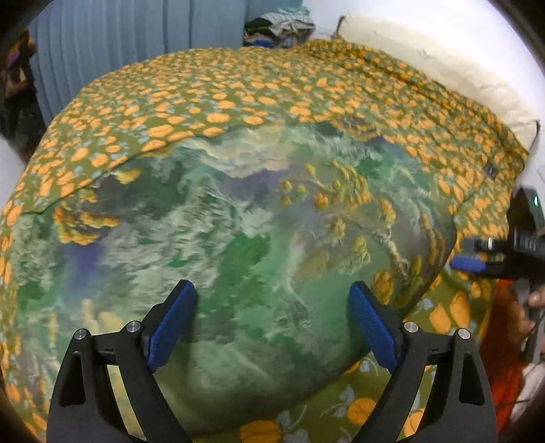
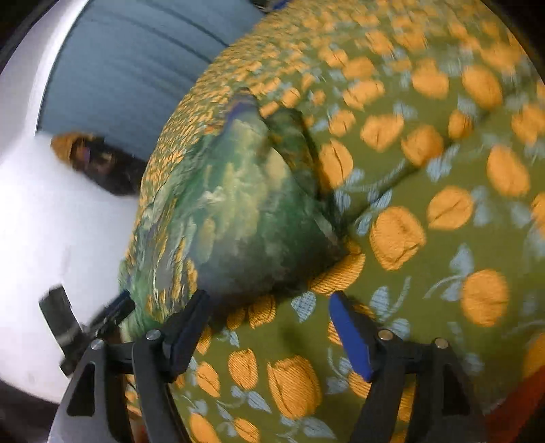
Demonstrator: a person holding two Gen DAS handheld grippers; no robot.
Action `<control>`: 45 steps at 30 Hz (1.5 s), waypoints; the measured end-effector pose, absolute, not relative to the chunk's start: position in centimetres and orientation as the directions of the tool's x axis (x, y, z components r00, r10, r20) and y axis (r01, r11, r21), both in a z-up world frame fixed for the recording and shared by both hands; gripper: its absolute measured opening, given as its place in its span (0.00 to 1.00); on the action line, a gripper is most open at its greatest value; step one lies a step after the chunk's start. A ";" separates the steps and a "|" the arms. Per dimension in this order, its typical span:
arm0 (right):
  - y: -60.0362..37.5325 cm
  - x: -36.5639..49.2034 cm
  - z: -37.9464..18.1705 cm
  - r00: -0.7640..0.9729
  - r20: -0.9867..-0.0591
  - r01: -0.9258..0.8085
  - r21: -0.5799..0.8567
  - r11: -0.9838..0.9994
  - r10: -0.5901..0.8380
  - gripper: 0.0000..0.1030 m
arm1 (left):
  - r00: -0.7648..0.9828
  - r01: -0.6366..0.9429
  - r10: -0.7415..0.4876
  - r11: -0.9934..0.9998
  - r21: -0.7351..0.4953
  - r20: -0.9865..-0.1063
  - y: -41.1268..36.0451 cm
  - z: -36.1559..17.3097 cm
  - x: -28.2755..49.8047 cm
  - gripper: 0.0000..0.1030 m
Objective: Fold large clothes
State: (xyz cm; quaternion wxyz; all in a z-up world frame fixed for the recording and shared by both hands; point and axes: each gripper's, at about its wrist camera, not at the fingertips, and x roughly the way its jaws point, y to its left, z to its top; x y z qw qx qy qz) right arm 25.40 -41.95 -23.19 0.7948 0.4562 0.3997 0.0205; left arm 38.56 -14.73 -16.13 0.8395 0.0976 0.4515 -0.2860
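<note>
green garment (image 1: 238, 245) lies on orange-flowered bedspread (image 1: 238, 85); blue curtain (image 1: 112, 41) behind; left gripper (image 1: 272, 323), right gripper (image 2: 269, 327) both wide, empty.

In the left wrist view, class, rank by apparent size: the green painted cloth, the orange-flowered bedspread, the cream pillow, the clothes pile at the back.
1. Orange-flowered bedspread and green painted cloth: too close to separate, since the cloth lies nearer the camera.
2. Cream pillow.
3. Clothes pile.
</note>
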 end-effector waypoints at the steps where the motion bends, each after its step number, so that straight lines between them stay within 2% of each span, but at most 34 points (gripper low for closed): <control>1: -41.9 25.8 -23.3 0.694 -0.595 0.322 0.760 0.564 0.405 0.72 | 0.423 0.575 -0.378 0.814 -0.078 -0.824 -15.2 -17.0 38.5 0.90; 5: -42.7 27.8 -25.1 0.750 -0.563 0.406 0.806 0.431 0.347 0.74 | 0.392 0.571 -0.371 0.816 -0.094 -0.842 -15.6 -19.4 39.3 0.96; 7: -43.2 27.9 -27.2 0.770 -0.541 0.449 0.836 0.314 0.338 0.67 | 0.389 0.567 -0.380 0.817 -0.107 -0.839 -15.5 -19.6 39.6 0.98; 9: -43.0 28.0 -27.4 0.775 -0.538 0.451 0.838 0.306 0.332 0.46 | 0.385 0.569 -0.373 0.816 -0.101 -0.844 -15.7 -19.4 39.8 0.98; 11: -42.6 27.8 -26.5 0.783 -0.533 0.435 0.837 0.332 0.320 0.33 | 0.380 0.575 -0.363 0.813 -0.091 -0.850 -15.9 -19.2 39.6 0.98; 13: -42.1 27.7 -24.8 0.789 -0.536 0.409 0.823 0.394 0.301 0.27 | 0.364 0.576 -0.352 0.813 -0.089 -0.862 -15.9 -18.4 39.7 0.98; 15: -40.9 27.7 -21.9 0.801 -0.540 0.359 0.778 0.516 0.257 0.25 | 0.355 0.561 -0.345 0.822 -0.097 -0.869 -15.6 -16.5 40.3 0.90; 18: -37.7 27.7 -16.8 0.832 -0.529 0.254 0.630 0.734 0.166 0.25 | 0.386 0.566 -0.351 0.820 -0.081 -0.853 -15.8 -12.4 41.8 0.89; 20: -35.3 27.7 -14.0 0.851 -0.510 0.195 0.523 0.830 0.121 0.25 | 0.405 0.605 -0.402 0.791 -0.090 -0.821 -16.7 -7.9 42.4 0.89; 24: -30.0 27.6 -9.8 0.884 -0.465 0.089 0.279 0.956 0.053 0.25 | 0.304 0.704 -0.486 0.694 -0.151 -0.820 -20.9 -1.8 43.3 0.90; 27: -26.2 27.3 -8.3 0.900 -0.436 0.018 0.080 0.997 0.018 0.25 | 0.168 0.729 -0.490 0.646 -0.227 -0.856 -23.2 -1.3 43.9 0.90; 30: -21.9 26.7 -8.1 0.907 -0.421 -0.046 -0.097 0.994 0.001 0.25 | 0.112 0.714 -0.444 0.658 -0.238 -0.889 -24.5 -2.0 44.3 0.91; 34: -16.8 26.4 -8.7 0.922 -0.387 -0.130 -0.341 0.931 -0.014 0.25 | 0.177 0.697 -0.303 0.710 -0.098 -0.937 -24.2 -2.9 43.6 0.92; 37: -14.8 26.5 -9.0 0.926 -0.376 -0.160 -0.420 0.893 -0.012 0.25 | 0.262 0.707 -0.154 0.702 0.081 -0.953 -24.2 -4.6 42.4 0.91; 38: -14.3 26.6 -9.3 0.929 -0.371 -0.168 -0.442 0.881 -0.009 0.25 | 0.280 0.701 -0.130 0.705 0.110 -0.951 -23.8 -5.0 42.3 0.78; 39: -14.1 26.8 -9.5 0.929 -0.371 -0.175 -0.448 0.877 -0.005 0.25 | 0.302 0.688 -0.106 0.712 0.140 -0.947 -23.3 -5.4 42.5 0.52; 40: -13.8 26.5 -9.5 0.926 -0.378 -0.179 -0.442 0.879 -0.001 0.25 | 0.306 0.687 -0.104 0.712 0.144 -0.946 -23.1 -5.4 42.8 0.48; 41: -14.2 26.7 -9.7 0.918 -0.397 -0.193 -0.417 0.888 0.012 0.25 | 0.277 0.693 -0.134 0.714 0.102 -0.951 -22.7 -5.6 43.0 0.39; 43: -14.6 26.5 -9.4 0.904 -0.424 -0.222 -0.370 0.902 0.048 0.35 | 0.245 0.679 -0.182 0.733 0.034 -0.952 -21.1 -5.2 43.7 0.34; 45: -15.5 25.7 -8.5 0.873 -0.464 -0.304 -0.272 0.913 0.152 0.52 | 0.240 0.665 -0.211 0.747 0.002 -0.948 -19.6 -4.4 44.4 0.32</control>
